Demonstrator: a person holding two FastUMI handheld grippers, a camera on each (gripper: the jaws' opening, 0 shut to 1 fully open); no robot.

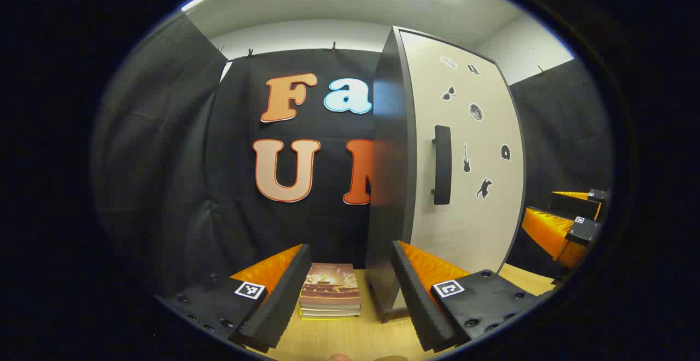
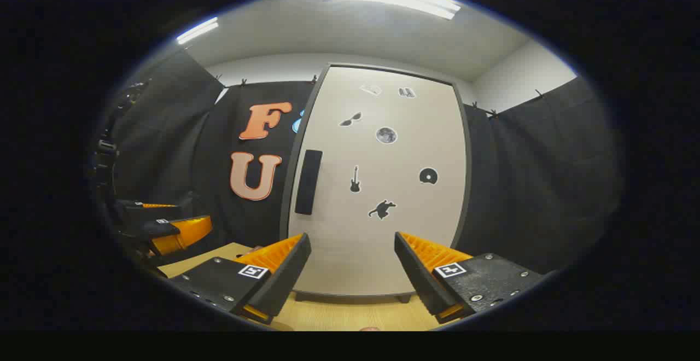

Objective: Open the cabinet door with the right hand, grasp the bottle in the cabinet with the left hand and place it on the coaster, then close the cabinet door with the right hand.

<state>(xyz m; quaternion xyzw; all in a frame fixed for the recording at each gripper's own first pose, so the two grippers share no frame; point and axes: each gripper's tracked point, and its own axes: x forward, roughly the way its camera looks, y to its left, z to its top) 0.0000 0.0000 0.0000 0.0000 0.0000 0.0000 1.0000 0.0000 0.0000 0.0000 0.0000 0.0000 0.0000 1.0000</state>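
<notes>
While cabinet door sits shut, its vertical handle lies ahead, up-left of right gripper, fingers spread, empty. Left gripper also spread, off handle's left, books ahead. Right is nearer, I'd say. Bottle presumably behind door.

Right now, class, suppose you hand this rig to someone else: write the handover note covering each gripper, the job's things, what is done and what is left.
Left gripper: jaws open, holding nothing, low over the table, beside the cabinet's side edge, books ahead.
Right gripper: jaws open, holding nothing, facing the cabinet door.
Door looks shut; its handle sits at the door's left edge in the right gripper view, untouched.
Bottle and coaster: cannot say where from here.
Done: nothing yet.
Left: open door with right, take bottle with left, set it on coaster, close door.
</notes>
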